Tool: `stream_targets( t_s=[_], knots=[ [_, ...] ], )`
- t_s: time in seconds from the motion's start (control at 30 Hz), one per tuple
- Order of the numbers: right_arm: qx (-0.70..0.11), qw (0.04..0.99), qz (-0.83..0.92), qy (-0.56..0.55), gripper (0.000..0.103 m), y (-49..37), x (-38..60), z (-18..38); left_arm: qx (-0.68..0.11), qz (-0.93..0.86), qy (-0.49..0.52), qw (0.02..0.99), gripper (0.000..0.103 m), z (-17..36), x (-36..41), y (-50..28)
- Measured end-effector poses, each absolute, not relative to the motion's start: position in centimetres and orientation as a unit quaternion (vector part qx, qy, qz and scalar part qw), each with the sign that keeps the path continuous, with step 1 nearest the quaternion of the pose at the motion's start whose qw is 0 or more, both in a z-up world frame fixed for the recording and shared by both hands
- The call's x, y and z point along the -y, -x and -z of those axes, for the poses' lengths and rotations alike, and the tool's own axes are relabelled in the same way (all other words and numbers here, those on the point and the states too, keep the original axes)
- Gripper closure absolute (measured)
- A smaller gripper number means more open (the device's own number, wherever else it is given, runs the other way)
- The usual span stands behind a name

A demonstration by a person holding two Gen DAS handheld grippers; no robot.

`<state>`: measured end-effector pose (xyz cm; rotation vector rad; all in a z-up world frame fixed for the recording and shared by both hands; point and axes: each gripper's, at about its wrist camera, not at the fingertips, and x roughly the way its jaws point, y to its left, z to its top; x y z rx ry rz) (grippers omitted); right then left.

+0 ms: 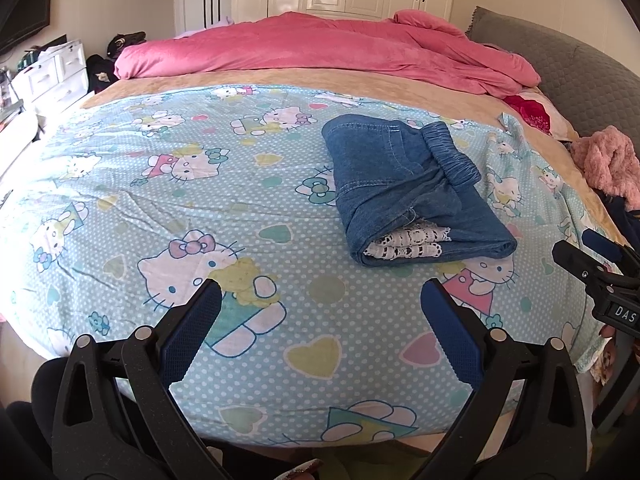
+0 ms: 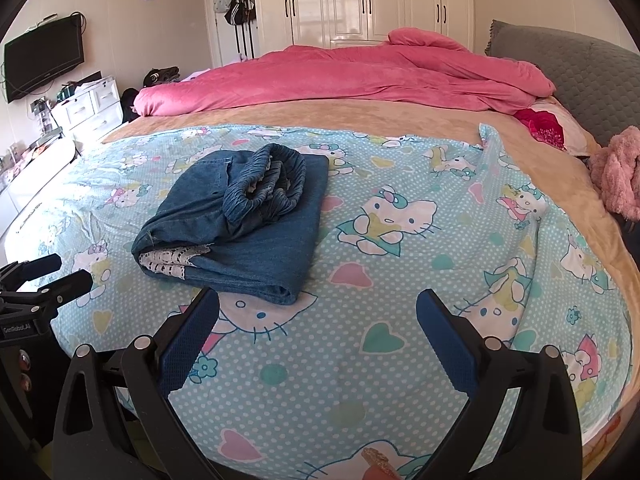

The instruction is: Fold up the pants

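Observation:
Blue denim pants (image 1: 404, 192) lie folded into a compact bundle on the light blue cartoon-cat sheet (image 1: 160, 208), elastic waistband on top and white lace trim showing at the near end. They also show in the right wrist view (image 2: 244, 220). My left gripper (image 1: 320, 300) is open and empty, held back from the bundle, near the bed's front edge. My right gripper (image 2: 318, 304) is open and empty, just in front and right of the bundle. Each gripper's tip shows at the edge of the other's view.
A pink quilt (image 1: 320, 52) is heaped at the back of the bed. A grey headboard cushion (image 1: 560, 60) and a pink fluffy garment (image 1: 608, 164) are at the right. White drawers (image 2: 88, 108) and a wall television (image 2: 44, 60) stand left.

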<state>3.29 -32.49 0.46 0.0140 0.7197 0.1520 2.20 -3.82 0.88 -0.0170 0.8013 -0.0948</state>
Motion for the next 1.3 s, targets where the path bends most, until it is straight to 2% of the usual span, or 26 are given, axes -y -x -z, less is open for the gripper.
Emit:
stream_targets(
  t_s=[0.87,1.1,1.3],
  knots=[
    [-0.359,0.932,-0.057,-0.008,0.005,-4.0,33.5,-0.1,-0.410,-0.004,-0.014,0.912,0.009,0.0,2.6,-3.0],
    [-0.370,0.928,-0.015,-0.034,0.005,-6.1,37.7,0.6,-0.434,-0.040,0.043,0.899,0.009,0.4,-3.7,-5.4],
    [-0.384,0.915,0.115,-0.040,0.005,-11.8,48.5,1.7,-0.436,-0.156,0.034,0.886,0.009,0.3,-13.5,-11.6]
  ],
)
